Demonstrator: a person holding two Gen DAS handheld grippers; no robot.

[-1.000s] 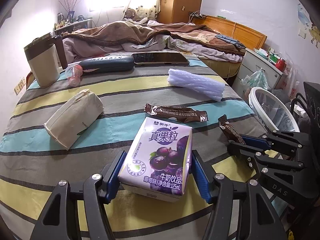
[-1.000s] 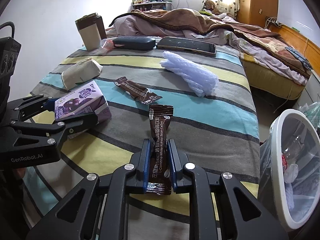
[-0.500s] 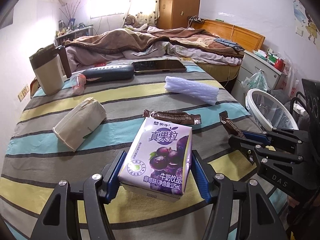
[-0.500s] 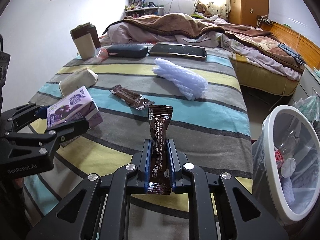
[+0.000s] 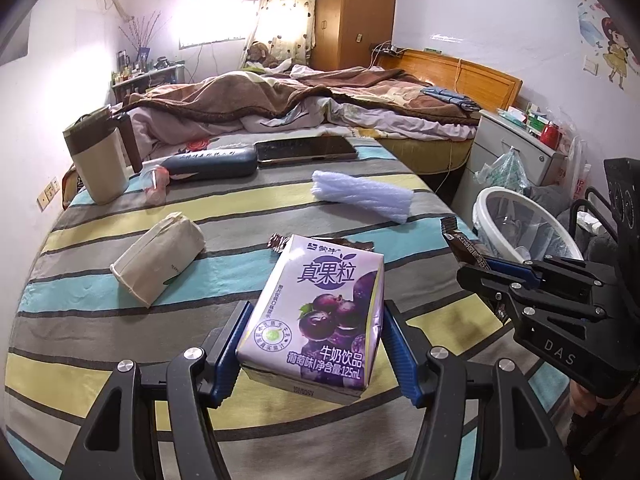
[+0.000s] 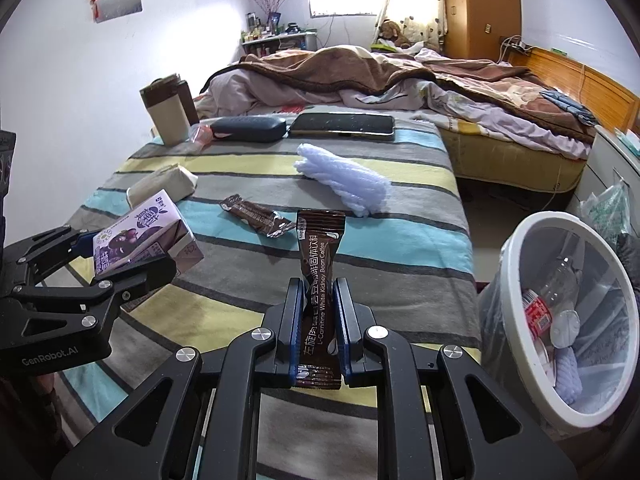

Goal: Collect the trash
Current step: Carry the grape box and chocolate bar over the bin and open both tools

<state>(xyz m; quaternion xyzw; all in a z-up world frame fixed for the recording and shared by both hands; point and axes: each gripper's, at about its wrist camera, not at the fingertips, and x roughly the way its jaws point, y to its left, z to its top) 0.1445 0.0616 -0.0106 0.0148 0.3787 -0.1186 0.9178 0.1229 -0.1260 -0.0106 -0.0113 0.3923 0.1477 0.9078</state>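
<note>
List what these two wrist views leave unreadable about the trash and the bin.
- Second coffee sachet: left wrist view, mostly behind the milk carton.
- Bin: right wrist view, far rim cut by the edge; liner blurs the contents.
- Shelf clutter: too small.
- Whether the carton is empty: unseen.

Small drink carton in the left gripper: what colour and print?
Pale purple small drink carton printed with dark grapes and white Chinese lettering; clearest in the left wrist view.

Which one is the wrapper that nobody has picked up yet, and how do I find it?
Look at the striped blanket spread over the table. Near its middle, on a blue stripe, a flat brown coffee sachet lies crumpled between the beige tissue pack and the pale blue foam net. Its twin stands upright in the right gripper; this one is lying down, untouched.
</note>
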